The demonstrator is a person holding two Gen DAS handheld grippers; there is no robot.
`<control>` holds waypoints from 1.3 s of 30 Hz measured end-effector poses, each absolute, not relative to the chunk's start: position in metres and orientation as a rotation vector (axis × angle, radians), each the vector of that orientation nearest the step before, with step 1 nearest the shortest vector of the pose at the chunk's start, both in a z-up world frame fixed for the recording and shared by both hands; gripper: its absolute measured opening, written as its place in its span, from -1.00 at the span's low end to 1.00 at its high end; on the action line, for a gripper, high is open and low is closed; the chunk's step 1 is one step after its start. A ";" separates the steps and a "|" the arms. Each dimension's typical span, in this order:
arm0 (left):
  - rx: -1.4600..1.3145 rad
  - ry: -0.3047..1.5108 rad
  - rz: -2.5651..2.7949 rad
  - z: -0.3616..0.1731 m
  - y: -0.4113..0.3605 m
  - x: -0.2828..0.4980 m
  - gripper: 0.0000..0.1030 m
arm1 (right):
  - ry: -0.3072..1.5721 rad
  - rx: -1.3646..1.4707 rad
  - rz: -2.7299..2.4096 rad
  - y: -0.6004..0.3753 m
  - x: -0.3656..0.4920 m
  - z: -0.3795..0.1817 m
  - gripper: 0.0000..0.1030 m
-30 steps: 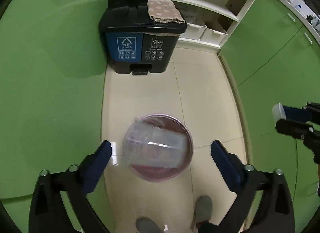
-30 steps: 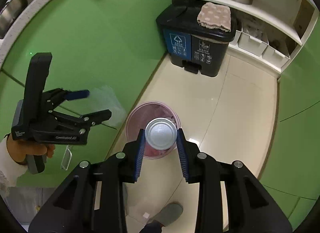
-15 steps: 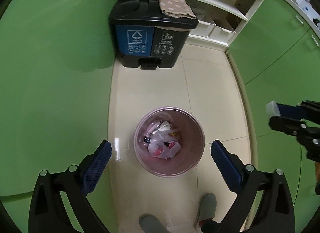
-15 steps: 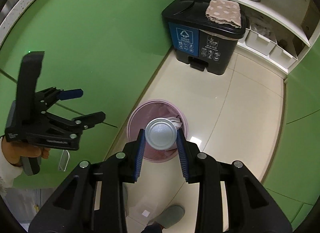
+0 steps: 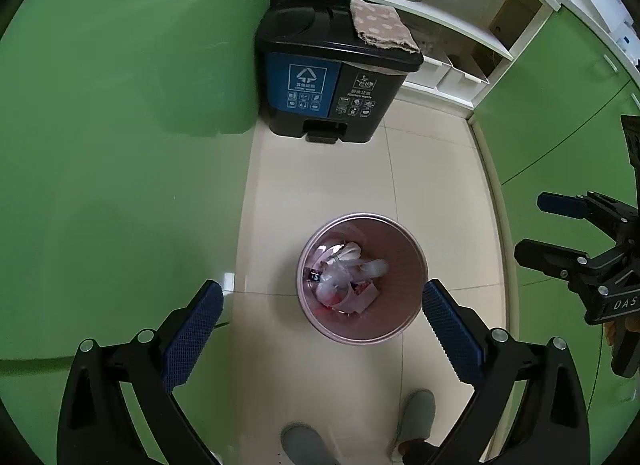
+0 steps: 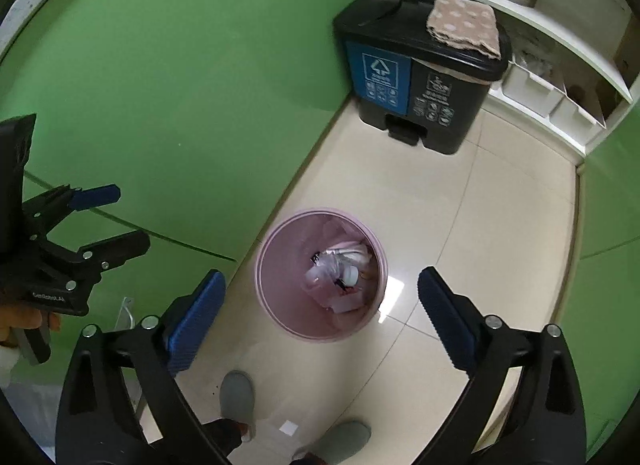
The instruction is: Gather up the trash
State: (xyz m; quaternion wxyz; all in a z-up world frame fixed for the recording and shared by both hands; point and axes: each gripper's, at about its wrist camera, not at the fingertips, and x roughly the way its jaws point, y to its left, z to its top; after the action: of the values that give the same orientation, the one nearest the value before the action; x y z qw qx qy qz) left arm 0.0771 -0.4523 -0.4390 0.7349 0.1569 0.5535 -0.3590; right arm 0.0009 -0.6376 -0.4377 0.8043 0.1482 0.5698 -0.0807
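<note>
Hanging over the pink trash bin [image 6: 362, 321] on the floor, the right gripper [image 6: 320, 305] is opening its jaws wide, with nothing between them. The left gripper [image 5: 320, 321] is wide open and empty too. Trash [image 6: 340, 273] lies inside the bin. Good drops happen straight above the middle, I think.

A round pink wastebasket [image 5: 404, 325] stands upright on the pale tiled floor, open at the top. Inside lies a heap of trash [image 6: 340, 279]: crumpled clear plastic, white scraps, a small white cup and pinkish pieces.
</note>
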 end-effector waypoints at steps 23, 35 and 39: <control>0.281 1.131 -0.782 -0.232 -0.386 0.002 0.86 | 1.198 0.260 -0.235 -0.582 -0.071 -0.227 0.94; 0.147 1.020 -0.599 -0.092 -0.253 -0.008 0.86 | 1.099 0.153 -0.009 -0.459 -0.059 -0.083 0.94; 0.118 0.974 -0.521 -0.056 -0.192 -0.007 0.86 | 1.038 0.122 0.056 -0.415 -0.037 -0.045 0.94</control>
State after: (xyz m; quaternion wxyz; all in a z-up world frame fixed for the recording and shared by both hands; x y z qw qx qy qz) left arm -0.0067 -0.1922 -0.0565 0.8496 0.0561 0.4625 -0.2474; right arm -0.0375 -0.4147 -0.0449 0.8661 0.0582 0.4957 0.0267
